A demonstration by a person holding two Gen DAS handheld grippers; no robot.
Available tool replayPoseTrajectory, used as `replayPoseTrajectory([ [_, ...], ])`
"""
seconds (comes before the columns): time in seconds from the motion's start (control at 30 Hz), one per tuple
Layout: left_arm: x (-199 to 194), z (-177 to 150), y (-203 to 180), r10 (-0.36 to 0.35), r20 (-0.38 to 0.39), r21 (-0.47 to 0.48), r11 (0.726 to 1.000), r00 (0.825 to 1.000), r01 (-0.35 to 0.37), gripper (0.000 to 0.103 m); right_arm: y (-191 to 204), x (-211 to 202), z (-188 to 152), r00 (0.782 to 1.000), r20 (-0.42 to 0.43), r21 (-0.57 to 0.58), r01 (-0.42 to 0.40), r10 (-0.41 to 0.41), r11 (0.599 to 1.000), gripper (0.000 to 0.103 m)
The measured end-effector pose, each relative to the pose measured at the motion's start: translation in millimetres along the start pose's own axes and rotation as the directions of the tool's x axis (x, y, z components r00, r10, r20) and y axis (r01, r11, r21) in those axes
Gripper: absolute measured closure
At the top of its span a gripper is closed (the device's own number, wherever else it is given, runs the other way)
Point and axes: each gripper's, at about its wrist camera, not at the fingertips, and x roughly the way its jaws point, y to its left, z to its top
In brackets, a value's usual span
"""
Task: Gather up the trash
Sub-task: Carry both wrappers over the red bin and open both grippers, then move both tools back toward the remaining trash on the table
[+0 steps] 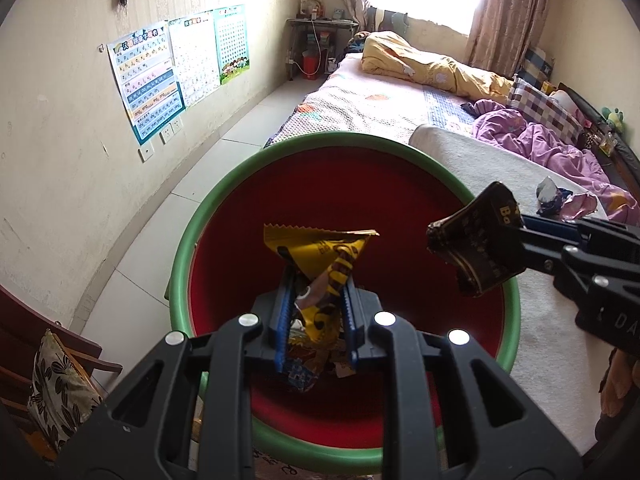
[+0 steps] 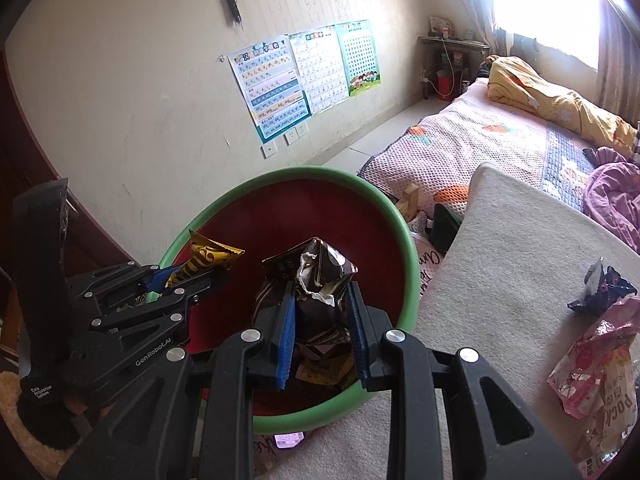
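Pinching one wrapper each: left hand-held gripper (image 1: 316,300) yellow wrapper (image 1: 320,252), right hand-held gripper (image 2: 322,308) brown wrapper (image 2: 316,272).

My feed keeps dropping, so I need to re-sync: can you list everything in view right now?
bin: one, green rim, red inside, beside the bed, some wrappers at its bottom
yellow wrapper: one, yellow and brown, over the bin
dark wrapper: one, dark brown and silver, over the bin
loose wrappers: at least two, dark blue and pink, on the grey mat
grey mat: one, pale grey, on the bed next to the bin
bedding: yellow quilt, purple blanket, checked pillow, on the bed
posters: three, on the wall
left hand-held gripper: black, blue pads, shut on the yellow wrapper
right hand-held gripper: black, blue pads, shut on the dark wrapper
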Motion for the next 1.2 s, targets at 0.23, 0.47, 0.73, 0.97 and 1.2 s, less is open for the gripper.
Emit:
replayPoseTrajectory([
  [0.23, 4, 2, 6, 0.006, -0.008, -0.003, 1.000, 1.000, -0.006, 0.082, 5, 5, 1, 1.000, -0.008, -0.016, 0.004, -0.004, 1.000, 0.079],
  [0.47, 5, 2, 8, 0.014, -0.013, -0.022, 1.000, 1.000, -0.014, 0.070, 7, 4, 1, 1.000, -0.004, -0.018, 0.004, -0.004, 1.000, 0.077],
  [0.73, 1, -1, 10, 0.039, 0.008, -0.038, 0.999, 0.999, -0.039, 0.040, 1, -11, -3, 1.000, 0.026, 0.001, 0.001, -0.001, 1.000, 0.053],
  [0.97, -9, 1, -9, 0.013, 0.049, -0.033, 0.999, 0.999, -0.012, 0.037, -62, -55, -16, 0.982, 0.051, 0.054, 0.180, -0.183, 0.982, 0.046],
  [1.2, -18, 4, -52, -0.029, 0.085, 0.005, 1.000, 0.996, 0.029, 0.034, -170, -93, -49, 0.898, -0.056, 0.165, 0.440, -0.437, 0.883, 0.040],
])
